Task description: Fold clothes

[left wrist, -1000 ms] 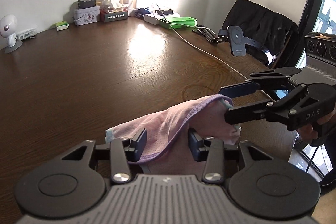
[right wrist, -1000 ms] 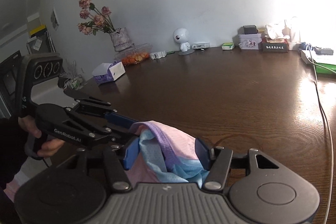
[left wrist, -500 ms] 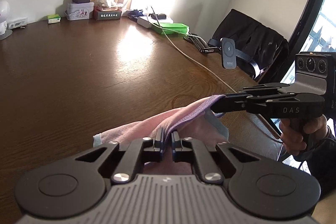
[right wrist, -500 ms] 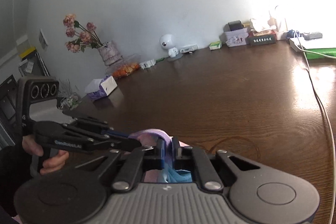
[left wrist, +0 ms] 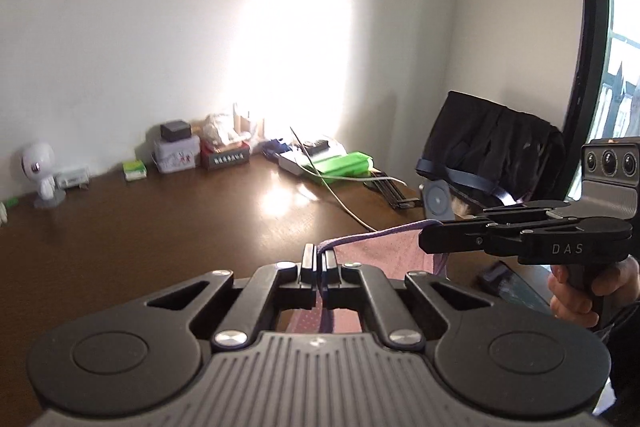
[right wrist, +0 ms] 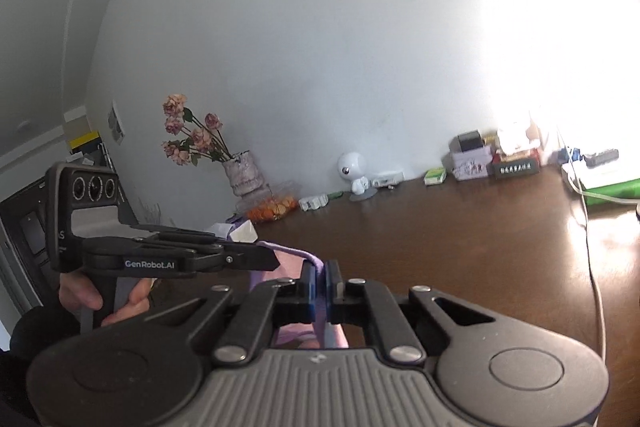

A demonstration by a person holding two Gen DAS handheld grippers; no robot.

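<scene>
With both ends pinched, my left gripper (left wrist: 320, 259) and right gripper (right wrist: 319, 273) clamped the pink garment (left wrist: 384, 255), lifted clear of table (left wrist: 160, 227); no fold made yet.

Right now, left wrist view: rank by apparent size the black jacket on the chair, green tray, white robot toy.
1. black jacket
2. green tray
3. white robot toy

Tray versus toy is fairly close, and fisheye edge distortion makes that pair unsure.

Table (left wrist: 160, 247) middle open; clutter (left wrist: 192, 151) along wall, cable (right wrist: 592, 267) right.
</scene>
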